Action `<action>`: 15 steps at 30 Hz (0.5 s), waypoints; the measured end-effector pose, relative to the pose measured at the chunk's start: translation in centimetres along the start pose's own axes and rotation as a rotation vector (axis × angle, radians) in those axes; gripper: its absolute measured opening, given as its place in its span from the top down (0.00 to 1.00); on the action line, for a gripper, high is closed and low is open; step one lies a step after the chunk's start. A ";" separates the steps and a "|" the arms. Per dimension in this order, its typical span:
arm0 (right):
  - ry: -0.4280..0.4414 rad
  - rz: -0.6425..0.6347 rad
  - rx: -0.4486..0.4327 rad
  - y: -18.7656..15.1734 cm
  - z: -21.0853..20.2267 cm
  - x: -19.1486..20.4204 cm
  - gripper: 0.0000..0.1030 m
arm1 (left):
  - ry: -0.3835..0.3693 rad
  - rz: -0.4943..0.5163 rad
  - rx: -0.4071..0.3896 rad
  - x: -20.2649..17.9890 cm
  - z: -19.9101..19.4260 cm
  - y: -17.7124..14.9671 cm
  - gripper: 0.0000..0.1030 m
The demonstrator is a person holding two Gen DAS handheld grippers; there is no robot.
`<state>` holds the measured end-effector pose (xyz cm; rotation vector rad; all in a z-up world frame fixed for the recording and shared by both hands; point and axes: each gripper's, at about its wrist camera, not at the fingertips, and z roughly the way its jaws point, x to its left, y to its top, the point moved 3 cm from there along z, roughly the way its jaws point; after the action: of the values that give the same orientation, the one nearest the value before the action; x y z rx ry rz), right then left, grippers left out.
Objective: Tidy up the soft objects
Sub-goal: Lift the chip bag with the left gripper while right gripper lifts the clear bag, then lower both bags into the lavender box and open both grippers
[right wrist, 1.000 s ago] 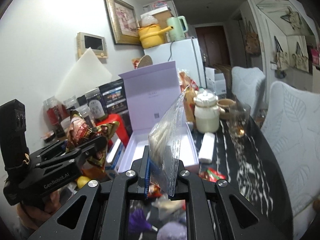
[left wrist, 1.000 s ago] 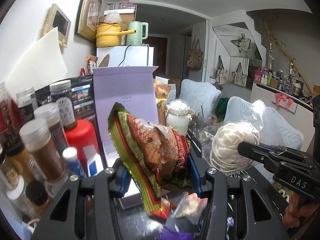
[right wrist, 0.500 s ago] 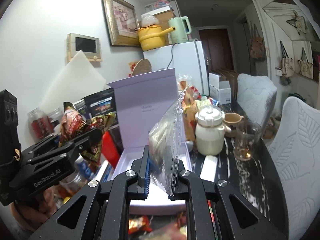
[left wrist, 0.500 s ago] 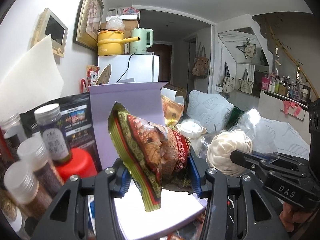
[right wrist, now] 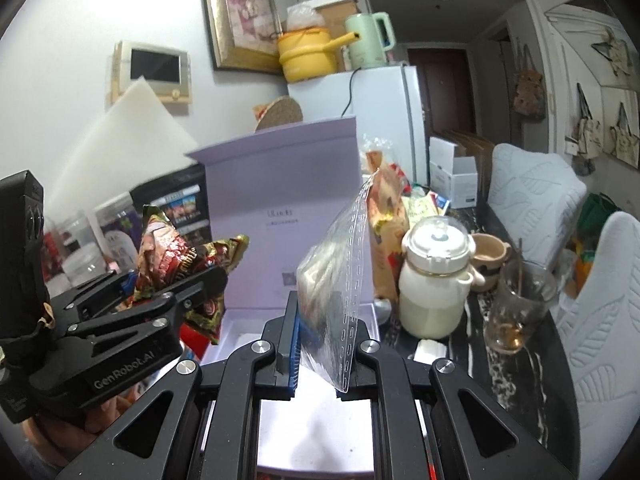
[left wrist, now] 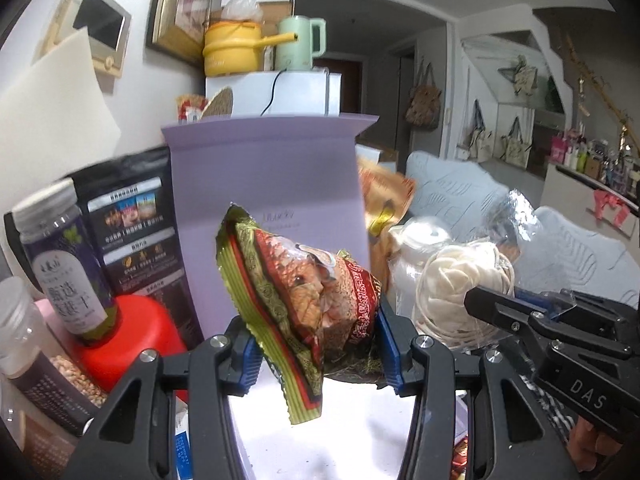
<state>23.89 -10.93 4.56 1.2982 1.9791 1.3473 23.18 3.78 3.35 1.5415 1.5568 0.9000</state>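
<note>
Both grippers hang over the open lilac box (left wrist: 276,184), each with one soft packet, and that looks like the reason for the pose: the box's white tray (right wrist: 316,420) lies right under the fingers, so either packet could be let go straight down into it.

The left gripper (left wrist: 316,344) has its fingers partly closed on a snack bag (left wrist: 304,296), the blue pads pressing its lower half from both sides. The bag is puffy, so the fingers stand apart by its thickness rather than meeting. It stands roughly on end, long axis running up and down and leaning with its top toward the left of the view; its crimped green and gold edge faces the camera and trails below the pads, over the tray. The upright lid of the box is just behind it.

The right gripper (right wrist: 320,356) is pinched almost fully together on the bottom corner of a clear bag (right wrist: 340,276) with a pale cord coil (left wrist: 460,288) inside. Held by a thin flat edge, the film stands up like a sail, its perforated seam rising to a point near the lid. The coil's weight sits low in the bag, close to the fingers.

The two packets are side by side, near each other but apart, the clear bag to the right of the snack bag. I'd judge neither is in the box yet; both are just above it. The crowded bench (right wrist: 516,384) around it, with jars (left wrist: 64,264) and a white pot (right wrist: 436,280), leaves little room elsewhere.
</note>
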 end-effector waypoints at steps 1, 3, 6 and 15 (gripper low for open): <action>0.000 -0.004 0.010 -0.1 0.4 0.0 0.88 | 0.009 -0.002 0.020 0.1 0.6 -0.3 0.54; -0.002 -0.015 0.035 -0.5 1.5 0.0 0.88 | 0.023 -0.006 0.044 0.4 1.7 -0.5 0.54; -0.015 -0.025 0.068 -1.0 2.9 -0.1 0.88 | 0.053 -0.007 0.083 0.8 3.0 -1.1 0.54; -0.027 -0.022 0.139 -2.3 5.7 -0.9 0.85 | 0.094 -0.033 0.195 1.5 6.0 -2.5 0.53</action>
<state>27.51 -9.07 -0.20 1.3449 2.0943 1.1933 27.34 5.04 -1.76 1.6233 1.7761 0.8327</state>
